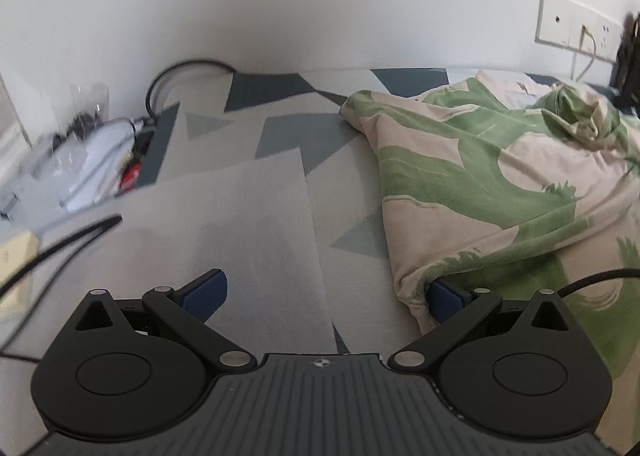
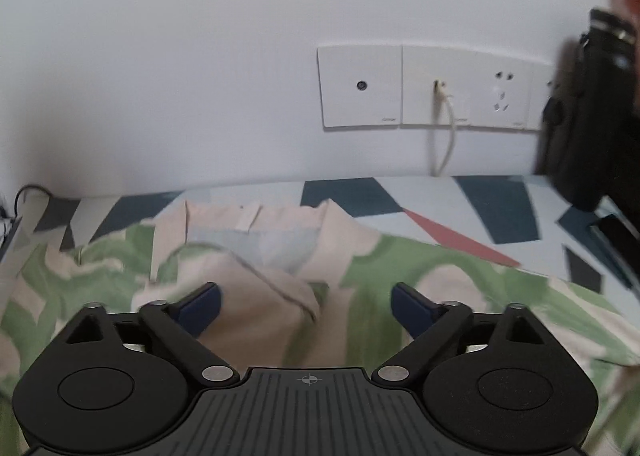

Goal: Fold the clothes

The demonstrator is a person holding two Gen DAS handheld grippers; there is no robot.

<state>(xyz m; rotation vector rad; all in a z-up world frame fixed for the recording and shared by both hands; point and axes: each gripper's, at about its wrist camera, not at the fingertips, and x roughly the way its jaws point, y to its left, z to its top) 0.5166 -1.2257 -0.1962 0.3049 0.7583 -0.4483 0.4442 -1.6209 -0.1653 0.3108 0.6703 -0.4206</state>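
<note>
Both tongs gape wide and empty: the left tongs meet the green-and-cream shirt on the patterned bed only at its near hem, whereas the right tongs hover over its collar.

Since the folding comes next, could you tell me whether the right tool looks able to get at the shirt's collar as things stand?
Probably yes. The right tool is open with nothing between its fingers, and the collar lies just ahead on top of the shirt, with nothing covering it or in the way.
</note>
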